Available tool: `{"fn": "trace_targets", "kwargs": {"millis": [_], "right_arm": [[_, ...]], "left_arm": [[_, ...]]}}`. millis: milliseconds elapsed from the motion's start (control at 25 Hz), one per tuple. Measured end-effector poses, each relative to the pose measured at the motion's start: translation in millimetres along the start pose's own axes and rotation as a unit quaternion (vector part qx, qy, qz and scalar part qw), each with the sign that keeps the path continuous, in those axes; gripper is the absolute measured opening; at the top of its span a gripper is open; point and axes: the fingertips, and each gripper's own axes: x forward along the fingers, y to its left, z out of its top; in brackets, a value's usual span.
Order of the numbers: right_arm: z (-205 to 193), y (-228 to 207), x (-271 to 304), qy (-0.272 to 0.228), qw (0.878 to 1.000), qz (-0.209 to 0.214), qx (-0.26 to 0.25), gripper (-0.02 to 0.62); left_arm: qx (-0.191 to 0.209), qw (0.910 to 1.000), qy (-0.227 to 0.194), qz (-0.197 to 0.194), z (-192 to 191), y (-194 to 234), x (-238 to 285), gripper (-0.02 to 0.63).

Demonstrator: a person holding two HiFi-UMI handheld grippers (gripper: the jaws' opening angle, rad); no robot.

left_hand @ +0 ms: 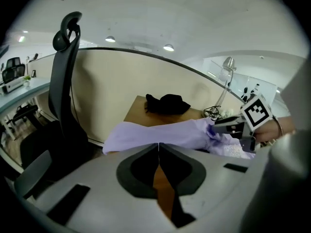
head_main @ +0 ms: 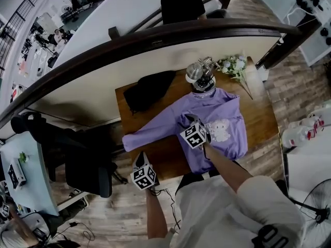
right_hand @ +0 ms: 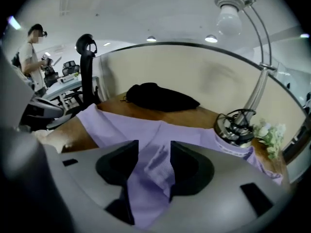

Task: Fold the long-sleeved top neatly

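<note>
The left hand-held gripper (left_hand: 158, 145) is hovering by the desk's (head_main: 261, 120) near left corner, jaws pressed together on nothing. Further in, the right hand-held gripper (right_hand: 154, 149) is standing with jaws apart around a raised fold of the lilac long-sleeved top (head_main: 220, 112). The top is lying spread on the desk, one sleeve stretching left. A desk lamp (head_main: 201, 76) is standing at its collar, with a black cloth bundle (head_main: 149, 89) lying far left and white flowers (head_main: 235, 65) far right.
</note>
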Motion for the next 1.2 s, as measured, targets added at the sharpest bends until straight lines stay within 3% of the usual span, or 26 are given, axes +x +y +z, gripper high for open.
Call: {"fn": "trace_targets", "kwargs": {"millis": [160, 280, 600, 720, 800, 1000, 1080, 1200], "right_arm": [[-2.9, 37.0, 11.3, 0.009, 0.996, 0.085, -0.009, 0.266], [-9.9, 47.6, 17.2, 0.03, 0.993, 0.114, -0.003, 0.307], [-31.3, 56.3, 13.6, 0.062, 0.989, 0.136, 0.006, 0.308], [-24.6, 55.9, 7.2, 0.051, 0.989, 0.135, 0.007, 0.307], [-22.9, 60.6, 9.2, 0.051, 0.989, 0.136, 0.001, 0.307], [-14.5, 61.2, 12.0, 0.053, 0.99, 0.133, -0.016, 0.307], [-10.6, 65.6, 13.6, 0.049, 0.989, 0.135, -0.021, 0.307], [-7.7, 73.0, 15.2, 0.047, 0.989, 0.139, -0.024, 0.307]], "left_arm": [[-0.04, 0.9991, 0.001, 0.014, -6.8, 42.8, 6.9, 0.025], [-0.064, 0.9977, -0.001, 0.021, -10.0, 71.2, 14.1, 0.025], [-0.07, 0.9975, 0.005, 0.012, -27.2, 113.7, 29.4, 0.029], [-0.112, 0.9936, -0.003, -0.013, -26.9, 120.1, 42.0, 0.047], [-0.142, 0.9896, -0.012, -0.018, -28.9, 132.9, 45.0, 0.102], [-0.112, 0.9933, 0.001, -0.028, -42.8, 153.3, 45.3, 0.166], [-0.148, 0.9866, -0.005, -0.068, -44.9, 155.8, 42.8, 0.17], [-0.23, 0.9619, -0.034, -0.144, -31.8, 151.8, 39.6, 0.199]]}}
